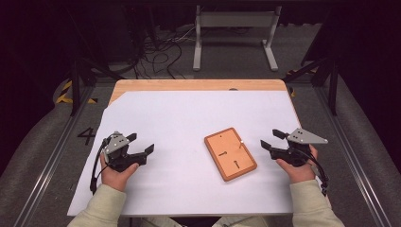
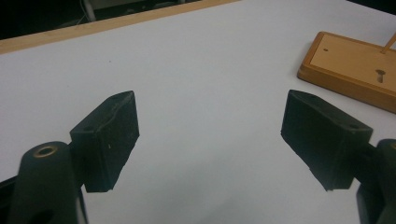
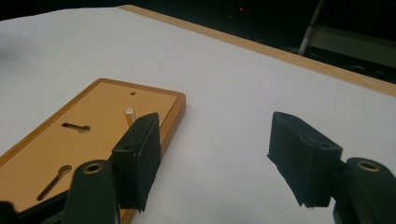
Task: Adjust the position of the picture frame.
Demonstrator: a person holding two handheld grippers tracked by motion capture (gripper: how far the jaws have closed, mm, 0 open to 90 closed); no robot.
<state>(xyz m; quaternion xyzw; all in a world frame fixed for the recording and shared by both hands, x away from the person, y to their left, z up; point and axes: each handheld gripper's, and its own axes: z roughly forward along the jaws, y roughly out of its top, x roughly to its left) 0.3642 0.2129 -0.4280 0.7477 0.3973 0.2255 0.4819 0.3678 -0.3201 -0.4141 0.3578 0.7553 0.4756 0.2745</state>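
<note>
In the high view, a flat rectangular wooden board point(image 1: 230, 153) with a raised rim, two keyhole slots and a thin upright pin point(image 1: 241, 142) lies at an angle on the white sheet point(image 1: 189, 113) covering the wooden table point(image 1: 198, 85), right of centre. The left gripper point(image 1: 140, 143) is held well to the board's left, jaws spread and empty. The right gripper point(image 1: 269, 138) sits just beside the board's right edge, jaws likewise apart with nothing between them.

In the left gripper view, the black jaws stand wide over bare white sheet; the board point(image 2: 355, 65) lies farther off at upper right.

In the right gripper view, the released jaws frame empty sheet, while the board point(image 3: 70, 135) and its pale metal pin point(image 3: 128, 114) lie close behind the left jaw.
</note>
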